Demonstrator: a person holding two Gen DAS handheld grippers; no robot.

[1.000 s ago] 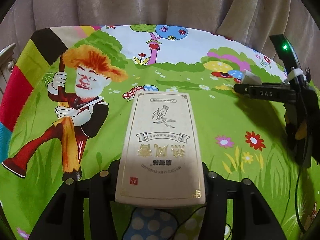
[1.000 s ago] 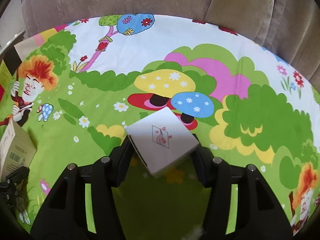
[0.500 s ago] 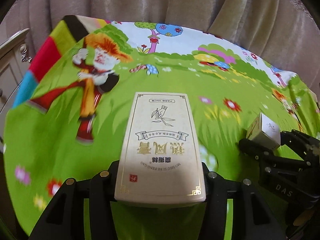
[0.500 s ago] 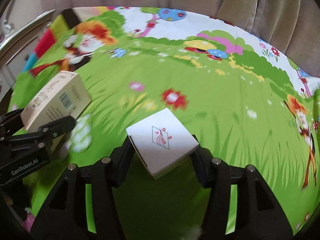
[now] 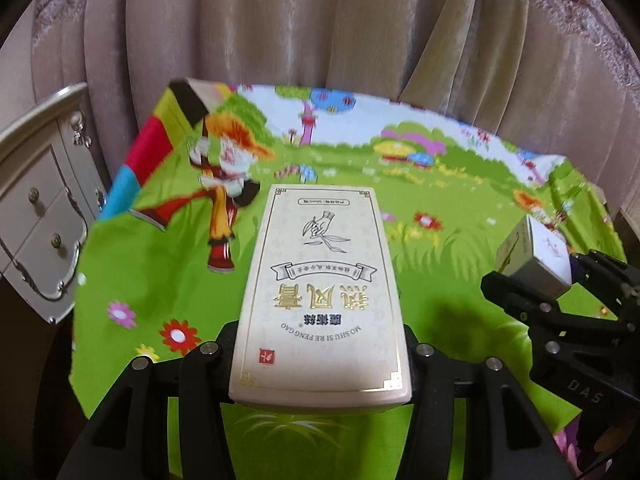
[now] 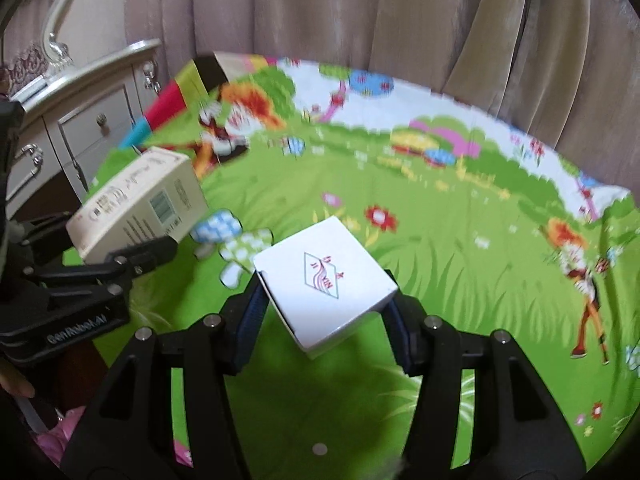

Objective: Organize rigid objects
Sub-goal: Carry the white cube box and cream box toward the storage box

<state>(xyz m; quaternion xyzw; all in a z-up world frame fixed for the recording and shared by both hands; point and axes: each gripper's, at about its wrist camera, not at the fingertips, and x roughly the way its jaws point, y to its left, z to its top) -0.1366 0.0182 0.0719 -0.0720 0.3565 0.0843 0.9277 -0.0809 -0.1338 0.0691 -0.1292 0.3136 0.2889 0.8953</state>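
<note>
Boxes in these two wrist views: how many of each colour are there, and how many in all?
Cream box, held in the left gripper: 1
White box, held in the right gripper: 1
Total: 2, both held above the cartoon-print cloth.

A table under a bright cartoon-printed cloth (image 5: 132,280), green meadow with flowers, mushrooms and red-haired figures, fills the near ground. Behind it, across the far side, hang heavy beige-pink pleated curtains (image 5: 320,32). At the left stands a pale silver-trimmed dresser (image 5: 36,216) with knobbed drawers. The light is dim and warm.
</note>
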